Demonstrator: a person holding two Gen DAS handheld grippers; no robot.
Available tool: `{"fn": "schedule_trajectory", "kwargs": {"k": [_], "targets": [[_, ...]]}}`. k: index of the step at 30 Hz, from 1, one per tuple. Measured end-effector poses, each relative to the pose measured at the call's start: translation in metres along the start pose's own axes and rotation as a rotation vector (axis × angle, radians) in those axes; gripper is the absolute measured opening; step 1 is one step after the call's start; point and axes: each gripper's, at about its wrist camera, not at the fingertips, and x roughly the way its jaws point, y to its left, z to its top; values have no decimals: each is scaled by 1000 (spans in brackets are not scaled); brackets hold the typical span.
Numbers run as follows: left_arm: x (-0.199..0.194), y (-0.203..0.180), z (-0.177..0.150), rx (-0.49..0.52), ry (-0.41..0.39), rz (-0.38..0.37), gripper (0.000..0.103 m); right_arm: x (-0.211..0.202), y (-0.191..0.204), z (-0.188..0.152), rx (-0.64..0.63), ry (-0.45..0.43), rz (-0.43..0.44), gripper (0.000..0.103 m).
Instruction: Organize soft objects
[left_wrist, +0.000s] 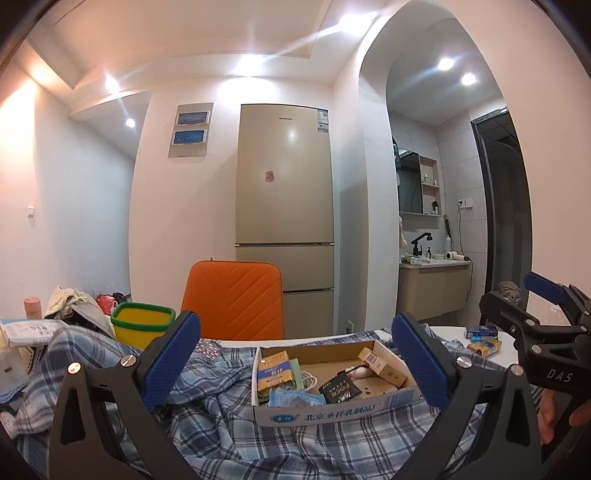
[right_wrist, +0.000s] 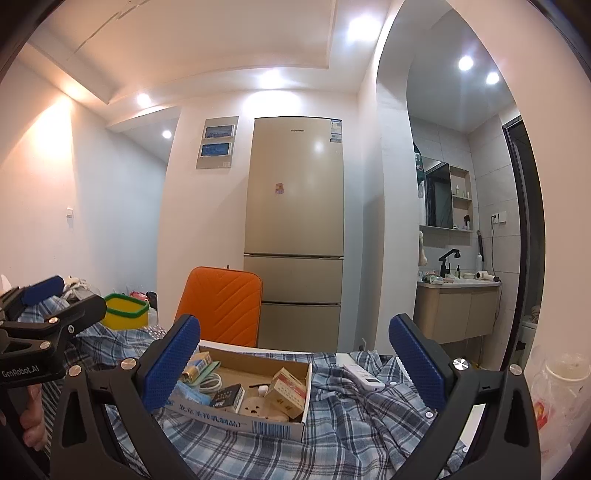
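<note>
A crumpled blue plaid shirt (left_wrist: 236, 432) covers the table in front of me; it also shows in the right wrist view (right_wrist: 351, 435). A shallow cardboard box (left_wrist: 332, 411) of small packets and a cable sits on the shirt, also in the right wrist view (right_wrist: 236, 421). My left gripper (left_wrist: 295, 363) is open and empty, held above the shirt just short of the box. My right gripper (right_wrist: 293, 363) is open and empty, above the shirt and the box's near edge. Each gripper shows in the other's view: the right (left_wrist: 532, 306), the left (right_wrist: 59, 299).
A yellow bin with a green rim (left_wrist: 142, 323) stands at the back left, beside a pile of cloth and bags (left_wrist: 74, 306). An orange chair back (left_wrist: 234, 299) rises behind the table. A white remote (right_wrist: 364, 376) lies on the shirt. Small boxes (left_wrist: 484, 341) sit at right. A plastic cup (right_wrist: 565, 373) stands far right.
</note>
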Motion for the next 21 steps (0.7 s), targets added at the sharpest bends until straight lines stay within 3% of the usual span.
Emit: {"fn": "schedule_trajectory", "kwargs": {"k": [21], "targets": [[0, 5, -7, -15, 11, 7, 103, -1, -2, -11, 30, 0, 3, 103]]}}
